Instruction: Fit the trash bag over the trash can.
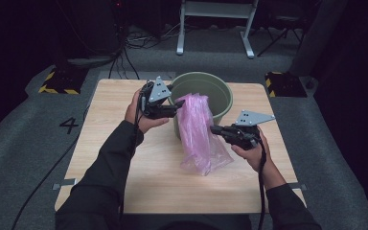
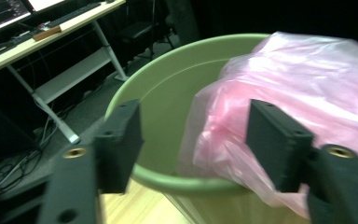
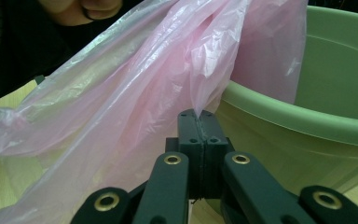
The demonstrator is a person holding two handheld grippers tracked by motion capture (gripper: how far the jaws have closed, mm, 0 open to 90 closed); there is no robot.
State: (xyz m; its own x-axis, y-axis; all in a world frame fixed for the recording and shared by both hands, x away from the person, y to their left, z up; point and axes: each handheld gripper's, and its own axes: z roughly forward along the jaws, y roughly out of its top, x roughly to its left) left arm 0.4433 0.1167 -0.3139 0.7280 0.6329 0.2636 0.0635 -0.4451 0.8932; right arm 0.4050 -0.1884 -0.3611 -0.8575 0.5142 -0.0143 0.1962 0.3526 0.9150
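High view: pink bag (image 1: 199, 132) drapes over green bucket (image 1: 206, 96) rim.

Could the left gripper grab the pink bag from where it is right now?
Probably yes: the left gripper is open, with the pink bag against one jaw at the green bucket's rim, nothing blocking.

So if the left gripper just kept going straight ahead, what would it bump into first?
Most likely the pink plastic bag draped over the green bucket's rim; the bag lies just ahead of its open fingers, though depth is hard to judge.
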